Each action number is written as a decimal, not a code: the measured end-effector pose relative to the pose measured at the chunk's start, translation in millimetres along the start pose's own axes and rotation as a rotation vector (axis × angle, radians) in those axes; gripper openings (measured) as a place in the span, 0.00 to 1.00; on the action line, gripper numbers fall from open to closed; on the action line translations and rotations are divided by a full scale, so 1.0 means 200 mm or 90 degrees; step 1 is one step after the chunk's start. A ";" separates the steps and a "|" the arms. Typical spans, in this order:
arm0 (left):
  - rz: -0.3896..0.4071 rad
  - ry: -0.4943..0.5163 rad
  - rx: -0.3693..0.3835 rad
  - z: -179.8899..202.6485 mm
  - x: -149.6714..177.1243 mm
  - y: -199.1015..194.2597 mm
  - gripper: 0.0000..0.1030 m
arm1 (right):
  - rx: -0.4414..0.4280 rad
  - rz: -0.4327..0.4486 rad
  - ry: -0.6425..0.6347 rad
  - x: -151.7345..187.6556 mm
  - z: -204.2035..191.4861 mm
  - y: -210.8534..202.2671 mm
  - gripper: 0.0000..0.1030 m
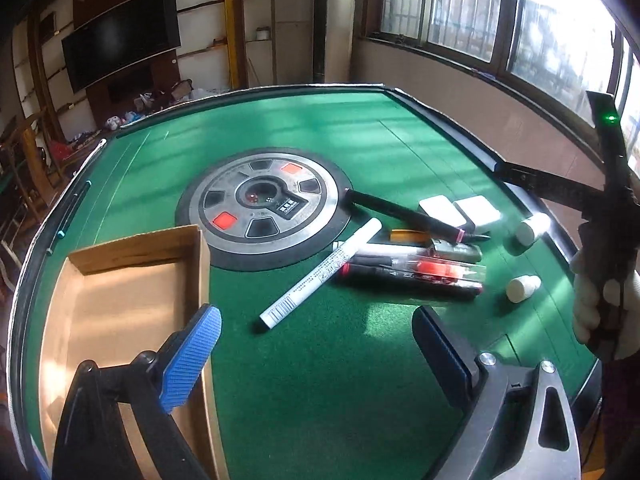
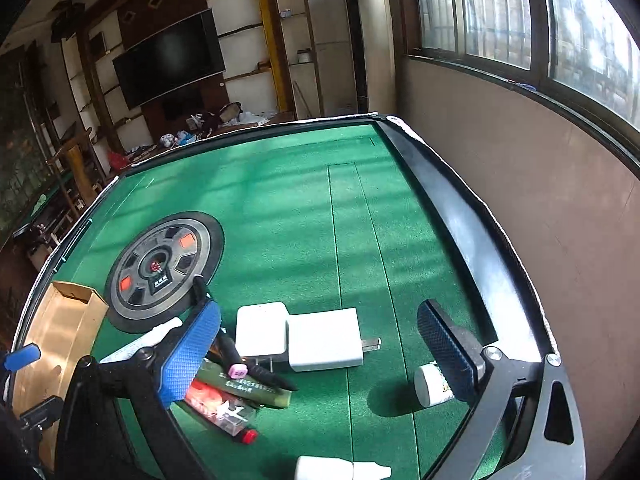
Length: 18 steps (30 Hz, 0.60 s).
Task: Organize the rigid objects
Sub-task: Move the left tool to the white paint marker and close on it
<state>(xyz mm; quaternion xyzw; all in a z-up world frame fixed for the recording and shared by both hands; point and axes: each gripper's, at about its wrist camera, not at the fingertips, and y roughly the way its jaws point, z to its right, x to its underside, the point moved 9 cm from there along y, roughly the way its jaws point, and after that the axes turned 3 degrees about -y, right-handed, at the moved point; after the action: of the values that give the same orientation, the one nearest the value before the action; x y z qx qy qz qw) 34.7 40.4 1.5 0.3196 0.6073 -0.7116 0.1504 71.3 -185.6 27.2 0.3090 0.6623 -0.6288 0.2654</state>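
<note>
My left gripper (image 1: 316, 356) hangs open over the green felt, empty, beside the open cardboard box (image 1: 120, 300). Ahead of it lies a white marker (image 1: 320, 276), and beyond that a pile of pens (image 1: 412, 268). Two white chargers (image 1: 460, 210) and two small white bottles (image 1: 532, 228) (image 1: 522, 288) lie further right. My right gripper (image 2: 320, 352) is also open and empty, above the chargers (image 2: 324, 340). One white bottle (image 2: 430, 384) lies against its right finger. The pens (image 2: 236, 392) lie partly behind its left finger.
The table (image 1: 320, 128) has a raised black rim and a round metal dial (image 1: 264, 208) in its centre. A gloved hand (image 1: 592, 304) holds the right tool at the right edge. Another white bottle (image 2: 340, 470) lies at the near edge. A wall and windows stand close on the right.
</note>
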 end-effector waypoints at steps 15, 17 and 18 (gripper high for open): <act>-0.150 -0.023 0.019 0.01 0.09 0.34 0.20 | -0.073 0.012 0.138 0.11 0.23 0.06 0.96; -0.129 -0.023 0.007 0.00 0.07 0.31 0.21 | -0.076 0.010 0.147 0.11 0.23 0.07 0.96; -0.118 -0.021 -0.002 0.00 0.05 0.31 0.28 | -0.077 0.011 0.148 0.11 0.23 0.06 0.96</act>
<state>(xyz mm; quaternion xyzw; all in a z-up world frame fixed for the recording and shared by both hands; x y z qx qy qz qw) 64.2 28.5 -51.4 0.2499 0.6327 -0.7269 0.0942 64.0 -229.7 -1.5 0.3688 0.7226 -0.5454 0.2107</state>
